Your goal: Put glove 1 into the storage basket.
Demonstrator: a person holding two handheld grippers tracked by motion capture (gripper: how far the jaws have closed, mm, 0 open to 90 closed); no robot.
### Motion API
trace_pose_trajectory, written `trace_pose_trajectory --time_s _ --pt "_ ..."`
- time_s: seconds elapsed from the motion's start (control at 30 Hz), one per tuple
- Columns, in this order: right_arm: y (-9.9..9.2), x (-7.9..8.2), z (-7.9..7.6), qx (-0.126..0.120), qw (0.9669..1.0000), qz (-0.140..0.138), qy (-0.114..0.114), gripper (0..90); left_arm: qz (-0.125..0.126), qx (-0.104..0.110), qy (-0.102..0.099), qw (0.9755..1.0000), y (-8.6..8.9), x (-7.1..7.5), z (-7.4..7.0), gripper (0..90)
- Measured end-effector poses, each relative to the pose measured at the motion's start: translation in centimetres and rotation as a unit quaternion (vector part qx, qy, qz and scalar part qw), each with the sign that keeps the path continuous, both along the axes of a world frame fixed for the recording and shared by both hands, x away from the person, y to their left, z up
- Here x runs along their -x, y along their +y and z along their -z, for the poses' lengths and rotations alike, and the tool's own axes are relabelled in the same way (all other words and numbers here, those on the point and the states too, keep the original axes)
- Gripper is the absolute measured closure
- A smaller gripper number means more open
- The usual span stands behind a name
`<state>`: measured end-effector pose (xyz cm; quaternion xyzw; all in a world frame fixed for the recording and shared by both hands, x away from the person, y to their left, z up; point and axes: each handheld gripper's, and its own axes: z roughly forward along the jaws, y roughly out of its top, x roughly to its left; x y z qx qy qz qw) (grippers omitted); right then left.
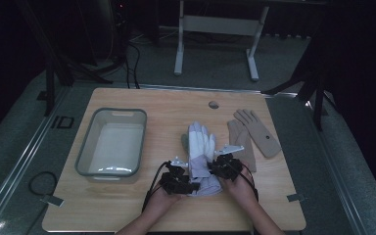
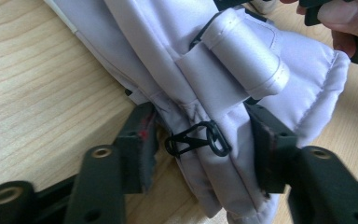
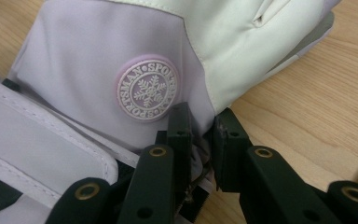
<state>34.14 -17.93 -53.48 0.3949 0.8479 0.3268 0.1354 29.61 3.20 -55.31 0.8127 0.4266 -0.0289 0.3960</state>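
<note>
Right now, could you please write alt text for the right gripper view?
Two black tongs pinch the edge of a pale lilac glove that lies on a wooden table. A round snowflake badge sits just above the tongs.

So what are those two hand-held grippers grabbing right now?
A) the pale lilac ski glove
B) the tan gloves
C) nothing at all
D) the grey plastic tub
A: both the left hand-held gripper and the right hand-held gripper have pale lilac glove fabric between their jaws.
</note>
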Motion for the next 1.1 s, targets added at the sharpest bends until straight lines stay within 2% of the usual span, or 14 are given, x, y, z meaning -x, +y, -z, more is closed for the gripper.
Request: trace_pose_trajectory --time_s 0.07,0.13,0.23,0.27,0.37,0.5,0.67,0.7,0.73,0.87,0.97,1.1 --pt "0.0 0.1 0.0 0.0 1.0 0.002 -0.003 79.5 0.002 -0.002 -0.007 1.0 -0.1 0.2 -0.2 57.8" --pt "0.1 0.2 0.0 0.001 1.0 0.005 -0.007 79.8 0.005 -0.013 -0.031 0.9994 -0.4 0.6 -0.5 65.7" --pt "-0.2 0.0 -0.2 -0.005 0.9999 0.009 0.004 80.4 0.003 -0.008 -0.034 0.9994 -0.3 0.7 -0.6 71.3" --pt "-0.3 0.0 -0.4 -0.007 0.9999 0.009 0.007 80.5 0.004 -0.008 -0.028 0.9996 -0.2 0.5 -0.7 72.6" --pt "-0.2 0.1 -0.6 0.002 1.0 0.005 0.004 81.0 0.011 -0.014 -0.024 0.9995 -0.4 0.4 -1.1 74.1" --pt "-0.2 0.2 -1.1 -0.011 0.9999 0.008 0.0 81.3 0.023 -0.021 -0.025 0.9992 -0.1 0.2 -1.9 75.3" --pt "0.0 0.2 -2.1 -0.023 0.9997 0.005 -0.007 81.3 0.03 -0.02 -0.025 0.999 0.6 -0.2 -3.1 75.4" --pt "0.1 0.2 -2.3 -0.024 0.9997 0.003 -0.008 81.2 0.031 -0.021 -0.026 0.9989 1.1 -0.4 -3.9 75.4" --pt "0.5 0.0 -3.0 -0.028 0.9995 0.002 -0.015 81.2 0.031 -0.02 -0.028 0.9989 1.4 -0.5 -4.2 75.4" --pt "1.3 -0.3 -4.2 -0.033 0.999 -0.002 -0.029 81.2 0.028 -0.025 -0.037 0.9986 2.3 -0.9 -5.5 75.4" --pt "1.8 -0.4 -4.7 -0.036 0.9988 -0.004 -0.034 81.2 0.027 -0.026 -0.042 0.9984 3.0 -1.0 -6.3 75.3" --pt "3.3 -0.9 -6.3 -0.038 0.9982 -0.014 -0.044 81.2 0.026 -0.032 -0.051 0.9979 4.3 -1.2 -7.7 75.2"
